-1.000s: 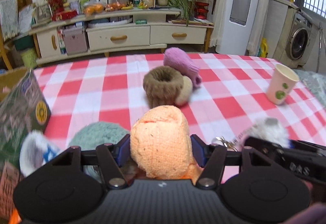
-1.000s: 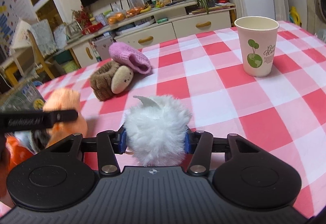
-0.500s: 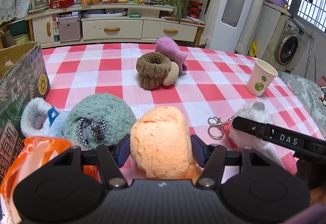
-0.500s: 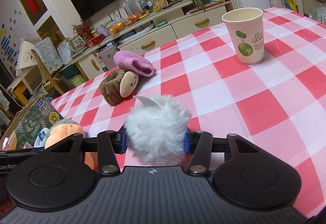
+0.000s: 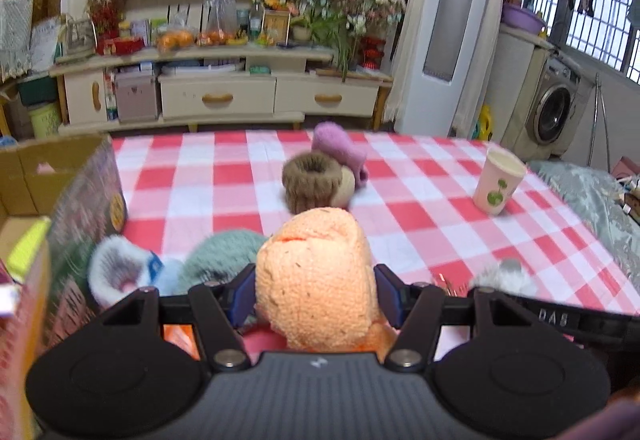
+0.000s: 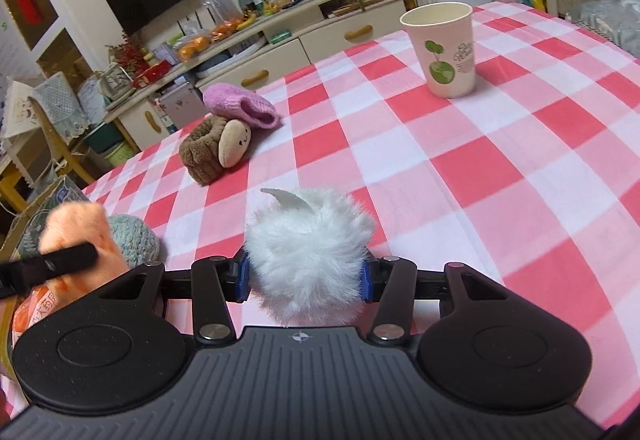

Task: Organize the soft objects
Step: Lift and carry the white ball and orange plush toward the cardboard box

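My left gripper (image 5: 316, 294) is shut on an orange plush piece (image 5: 316, 276), held above the red-checked table (image 5: 420, 208). Below it lie a green fuzzy item (image 5: 218, 252) and a pale blue-white slipper-like one (image 5: 116, 272). My right gripper (image 6: 306, 276) is shut on a white fluffy pompom (image 6: 308, 252) with a small grey ear. In the right wrist view the orange plush piece (image 6: 76, 224) and the green fuzzy item (image 6: 132, 236) show at the left. A brown knitted ring (image 5: 310, 180) and a pink knitted piece (image 5: 338, 144) rest mid-table.
An open cardboard box (image 5: 52, 176) stands at the table's left edge. A paper cup (image 6: 444, 48) stands at the right. An orange plastic bag (image 6: 36, 308) lies by the box. A TV cabinet (image 5: 224, 92) and a washing machine (image 5: 552, 116) are beyond the table.
Both grippers have drawn back and up from the table with their plush pieces still held. The left view has swung left, bringing the cardboard box into sight.
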Available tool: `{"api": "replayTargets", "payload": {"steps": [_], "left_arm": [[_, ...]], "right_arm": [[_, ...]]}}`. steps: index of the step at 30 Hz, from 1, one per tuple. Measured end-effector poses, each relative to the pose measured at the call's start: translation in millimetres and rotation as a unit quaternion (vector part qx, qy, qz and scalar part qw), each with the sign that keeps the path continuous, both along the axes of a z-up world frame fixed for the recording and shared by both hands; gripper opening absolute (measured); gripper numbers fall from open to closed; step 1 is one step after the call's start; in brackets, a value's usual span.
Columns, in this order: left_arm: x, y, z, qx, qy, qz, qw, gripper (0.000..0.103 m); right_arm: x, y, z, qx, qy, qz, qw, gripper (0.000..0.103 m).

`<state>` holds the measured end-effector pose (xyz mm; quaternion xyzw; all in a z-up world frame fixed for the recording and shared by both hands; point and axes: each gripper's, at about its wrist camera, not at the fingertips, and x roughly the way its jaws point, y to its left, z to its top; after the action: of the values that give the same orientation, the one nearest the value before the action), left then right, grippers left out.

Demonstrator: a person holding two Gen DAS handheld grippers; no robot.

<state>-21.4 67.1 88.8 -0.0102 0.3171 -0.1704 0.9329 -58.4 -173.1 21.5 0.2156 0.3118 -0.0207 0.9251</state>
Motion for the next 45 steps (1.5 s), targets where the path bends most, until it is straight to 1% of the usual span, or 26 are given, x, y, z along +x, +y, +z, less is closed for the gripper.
{"api": "replayTargets", "payload": {"steps": [6, 13, 18, 23, 26, 30, 34, 37, 42, 45], "left_arm": [[-6, 21, 18, -0.021, -0.03, 0.009, 0.9993, 0.061], [-8, 48, 35, -0.049, -0.053, 0.031, 0.9969, 0.061], [-6, 72, 46, -0.07, -0.069, 0.055, 0.9936, 0.061], [-1, 99, 53, -0.082, -0.082, 0.096, 0.9886, 0.061], [3, 115, 56, -0.08, -0.091, 0.125, 0.9848, 0.061], [11, 141, 58, -0.07, -0.099, 0.173, 0.9775, 0.061], [22, 166, 55, -0.066, -0.095, 0.223, 0.9679, 0.061], [30, 179, 53, -0.051, -0.093, 0.256, 0.9608, 0.062], [39, 198, 49, -0.046, -0.078, 0.289, 0.9531, 0.062], [41, 205, 46, -0.034, -0.069, 0.303, 0.95, 0.062]], "right_arm": [[-6, 8, 13, -0.008, -0.005, -0.002, 1.0, 0.06], [-4, 29, 35, -0.021, -0.023, 0.017, 0.999, 0.06], [2, 48, 56, -0.031, -0.046, 0.039, 0.998, 0.06], [15, 73, 77, -0.029, -0.069, 0.072, 0.995, 0.06], [25, 91, 87, -0.028, -0.083, 0.099, 0.991, 0.06], [43, 122, 99, -0.027, -0.102, 0.14, 0.985, 0.06], [65, 153, 108, -0.024, -0.112, 0.178, 0.977, 0.06], [82, 175, 113, -0.022, -0.119, 0.203, 0.972, 0.06], [107, 216, 113, -0.037, -0.118, 0.241, 0.963, 0.06], [119, 236, 111, -0.051, -0.11, 0.257, 0.959, 0.06]]}}
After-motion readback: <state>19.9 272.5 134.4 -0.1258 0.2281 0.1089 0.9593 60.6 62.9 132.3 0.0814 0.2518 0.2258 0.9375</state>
